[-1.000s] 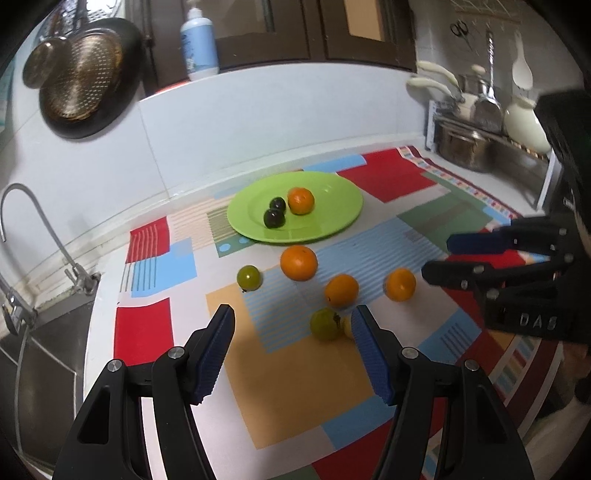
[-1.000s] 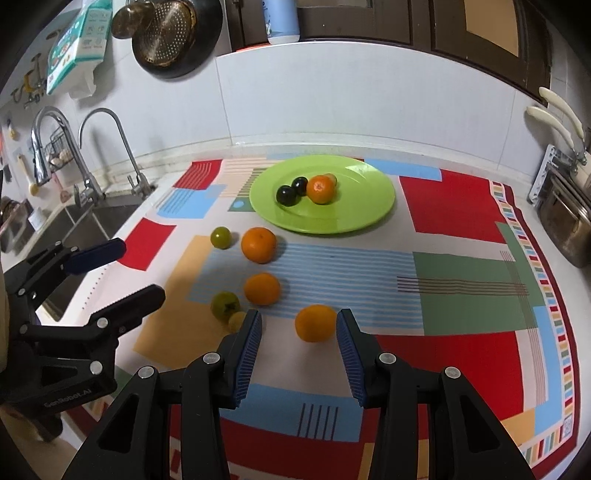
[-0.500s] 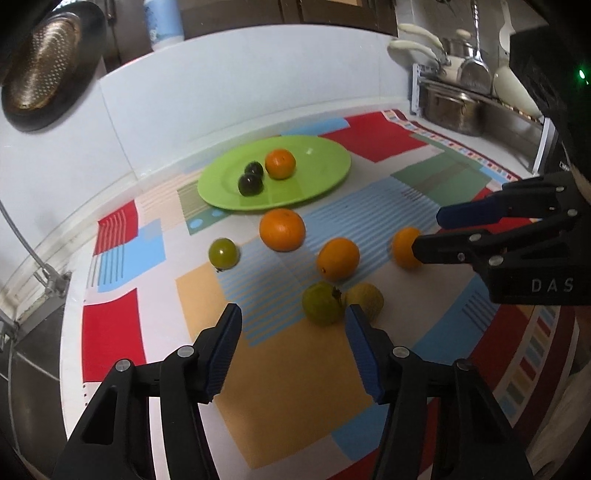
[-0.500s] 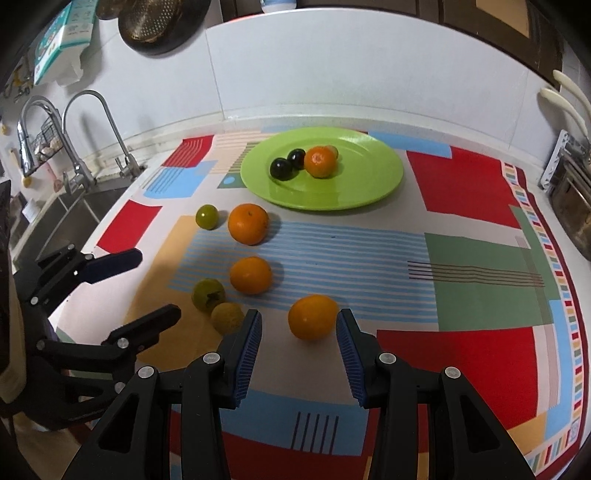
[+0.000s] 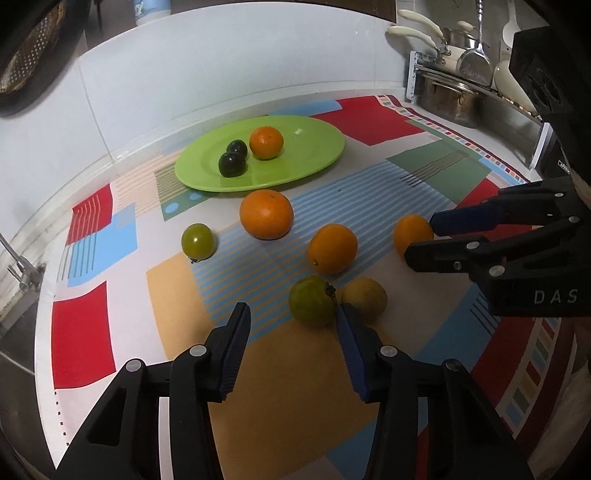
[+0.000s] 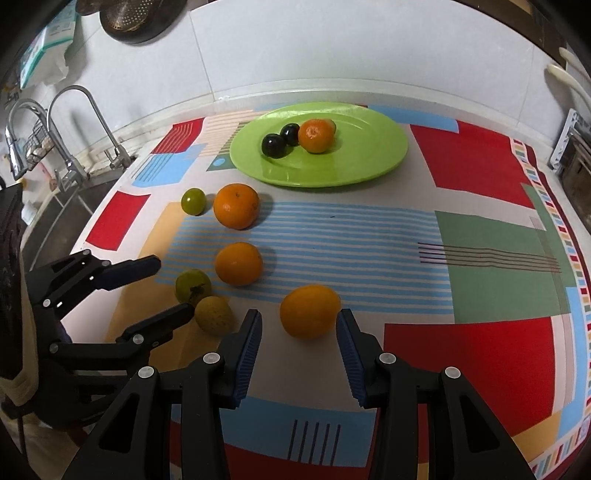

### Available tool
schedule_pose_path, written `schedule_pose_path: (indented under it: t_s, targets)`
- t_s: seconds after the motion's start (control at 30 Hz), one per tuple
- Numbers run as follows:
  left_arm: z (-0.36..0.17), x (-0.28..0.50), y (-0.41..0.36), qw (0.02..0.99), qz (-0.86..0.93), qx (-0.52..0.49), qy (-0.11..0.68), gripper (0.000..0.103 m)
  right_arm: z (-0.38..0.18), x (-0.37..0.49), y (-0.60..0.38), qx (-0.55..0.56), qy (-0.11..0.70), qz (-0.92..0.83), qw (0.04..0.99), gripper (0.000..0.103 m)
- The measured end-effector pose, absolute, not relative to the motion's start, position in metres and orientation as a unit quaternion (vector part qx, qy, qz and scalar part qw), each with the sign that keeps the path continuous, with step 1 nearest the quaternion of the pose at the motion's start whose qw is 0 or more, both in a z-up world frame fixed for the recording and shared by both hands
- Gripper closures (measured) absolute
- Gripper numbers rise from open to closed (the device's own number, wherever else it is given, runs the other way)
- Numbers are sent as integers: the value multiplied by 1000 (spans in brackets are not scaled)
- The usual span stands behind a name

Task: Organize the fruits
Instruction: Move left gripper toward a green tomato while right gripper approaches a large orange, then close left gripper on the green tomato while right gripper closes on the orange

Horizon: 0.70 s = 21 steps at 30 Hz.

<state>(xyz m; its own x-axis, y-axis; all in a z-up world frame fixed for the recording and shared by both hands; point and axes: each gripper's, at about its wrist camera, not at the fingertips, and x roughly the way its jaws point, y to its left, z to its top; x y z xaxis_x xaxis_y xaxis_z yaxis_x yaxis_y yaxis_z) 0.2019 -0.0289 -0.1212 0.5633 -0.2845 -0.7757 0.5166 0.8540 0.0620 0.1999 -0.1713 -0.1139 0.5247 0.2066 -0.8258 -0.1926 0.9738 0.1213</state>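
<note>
A green plate [image 5: 306, 162] [image 6: 362, 155] at the back holds an orange and two dark fruits. Loose on the patterned mat lie a big orange [image 5: 266, 214], a second orange [image 5: 332, 248], a small green fruit [image 5: 198, 240], a green fruit [image 5: 312, 301] and a yellowish fruit [image 5: 364, 299]. My left gripper [image 5: 293, 321] [image 6: 173, 287] is closing just short of the green fruit, with its pads clear of it. My right gripper [image 6: 299, 321] [image 5: 421, 238] stands open around a third orange [image 6: 309, 311] without touching it.
A sink with taps [image 6: 70, 147] lies off the mat's left edge. A rack with a steel pot [image 5: 447, 98] and utensils stands at the right by the wall. A colander pan [image 6: 136, 18] hangs on the wall behind.
Both grippers have come down and forward toward the fruit. The left jaws have narrowed. The right jaws keep the same gap, and the orange now sits between their tips.
</note>
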Motion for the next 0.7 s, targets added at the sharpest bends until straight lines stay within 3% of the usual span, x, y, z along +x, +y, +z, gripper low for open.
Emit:
schedule_pose_path:
  t_s: [0.47, 0.57, 0.7]
  targets:
    - [-124, 211, -35, 868, -238, 134, 414, 73, -123, 210, -175, 19, 486, 114, 866, 61]
    - [-124, 210, -35, 869, -235, 133, 413, 73, -125, 210, -175, 17, 489, 113, 865, 67]
    - [-121, 210, -32, 872, -228, 128, 413, 73, -125, 209, -173, 11, 487, 114, 866, 68]
